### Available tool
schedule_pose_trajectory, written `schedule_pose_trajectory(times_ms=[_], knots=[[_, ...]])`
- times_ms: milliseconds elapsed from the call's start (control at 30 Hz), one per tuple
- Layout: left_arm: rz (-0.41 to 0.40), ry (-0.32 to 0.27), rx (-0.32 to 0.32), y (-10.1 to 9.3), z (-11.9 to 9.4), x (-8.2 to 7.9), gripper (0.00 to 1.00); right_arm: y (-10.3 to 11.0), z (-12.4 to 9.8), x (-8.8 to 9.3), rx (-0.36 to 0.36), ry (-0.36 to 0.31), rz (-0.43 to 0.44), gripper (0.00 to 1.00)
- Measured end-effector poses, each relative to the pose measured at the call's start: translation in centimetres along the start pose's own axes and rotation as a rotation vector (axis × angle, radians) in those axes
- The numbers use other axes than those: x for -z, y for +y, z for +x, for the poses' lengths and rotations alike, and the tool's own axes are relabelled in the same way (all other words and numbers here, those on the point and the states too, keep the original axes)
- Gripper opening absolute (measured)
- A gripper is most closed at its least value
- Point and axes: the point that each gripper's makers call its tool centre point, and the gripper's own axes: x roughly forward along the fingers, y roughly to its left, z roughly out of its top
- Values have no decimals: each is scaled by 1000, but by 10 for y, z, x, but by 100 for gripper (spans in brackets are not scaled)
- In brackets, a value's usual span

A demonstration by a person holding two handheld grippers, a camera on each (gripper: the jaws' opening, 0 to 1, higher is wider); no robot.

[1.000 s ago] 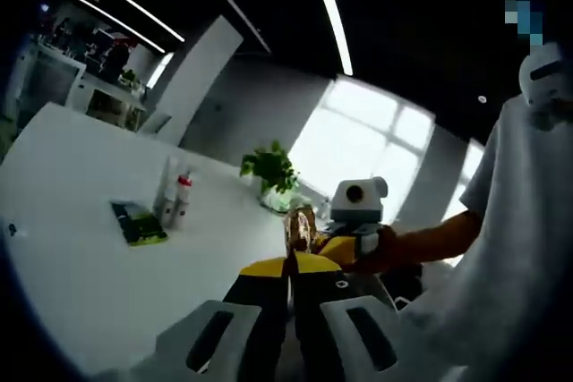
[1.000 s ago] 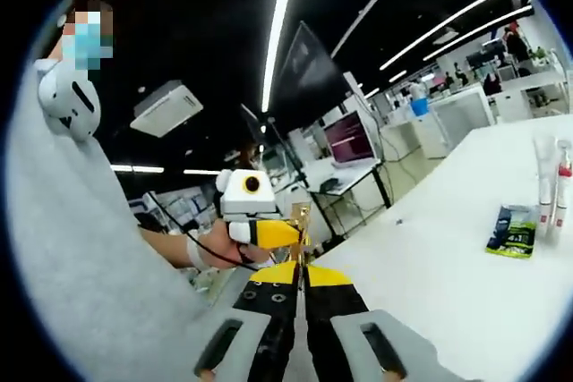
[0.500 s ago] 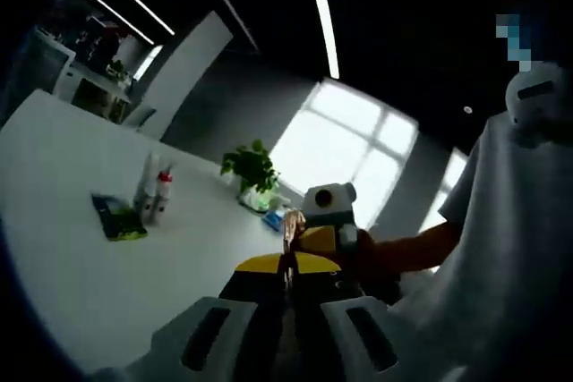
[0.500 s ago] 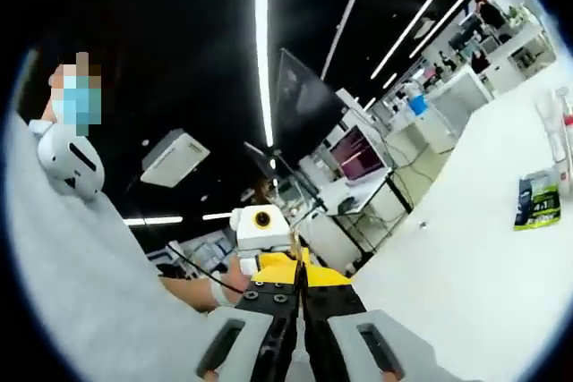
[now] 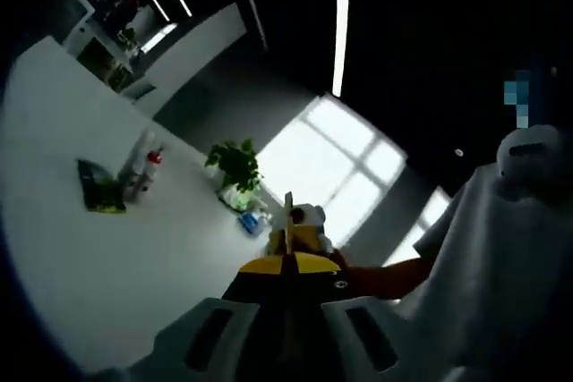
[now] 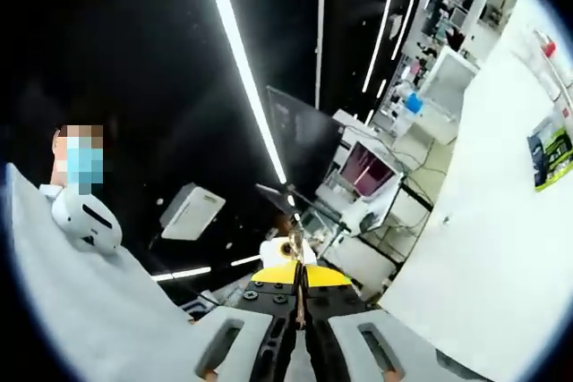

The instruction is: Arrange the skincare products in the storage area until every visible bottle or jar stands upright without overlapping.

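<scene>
In the left gripper view, a broad white worktop (image 5: 107,275) swept across the left half of the scene. Far out on it lay a flat dark packet with a green edge (image 5: 97,197), and just beside that stood two slim bottles (image 5: 140,167), upright and close together, one with a red cap. Further right on the worktop sat a leafy potted plant (image 5: 235,165), with a small blue item (image 5: 251,221) near its base, too small to identify. A bright window (image 5: 336,163) glowed behind. At the bottom centre rose the left tongs (image 5: 288,261), yellow-tipped, their jaws pressed together with nothing between them. Just past their tips the other gripper showed, held by a hand (image 5: 345,266) reaching out from a person in a pale shirt (image 5: 501,275) on the right. In the right gripper view, the same person's shirt (image 6: 81,310) occupied the lower left beneath a dark ceiling crossed by long strip lights (image 6: 242,60). The right tongs (image 6: 300,297) stood at the bottom centre, jaws likewise closed and empty, with the other gripper just beyond their tips. To the right were desks with monitors (image 6: 367,167), then the white worktop (image 6: 474,266), where the green-edged packet (image 6: 553,148) lay at the far right edge, the red-capped bottles (image 6: 548,46) near it and partly cut off.
</scene>
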Motion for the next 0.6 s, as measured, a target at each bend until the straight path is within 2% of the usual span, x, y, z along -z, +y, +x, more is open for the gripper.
schedule_pose_trajectory(times_ms=[67, 133, 200, 233, 267, 367, 467, 533, 600], knots=[[-42, 5, -8, 3, 0, 0, 0, -6, -4, 0, 46, 18, -64, 0], [-54, -9, -5, 5, 0, -5, 0, -4, -10, -3, 51, 24, -70, 0], [-94, -31, -25, 11, -2, -11, 0, -11, -18, -10, 120, 17, -133, 4], [-105, -34, -30, 13, -3, -13, 0, -16, -23, -12, 159, 28, -167, 10], [-112, -42, -39, 17, -3, -18, 0, -25, -31, -14, 228, 43, -232, 15], [-132, -47, -54, 25, -3, -27, 0, -49, -53, -12, 441, 162, -443, 32], [-147, -47, -57, 30, 0, -39, 0, -60, -65, -6, 534, 240, -549, 53], [-158, -40, -62, 36, 2, -48, 0, -69, -75, 0, 595, 287, -604, 59], [-168, -30, -67, 39, 3, -53, 0, -79, -86, 3, 659, 343, -697, 59]])
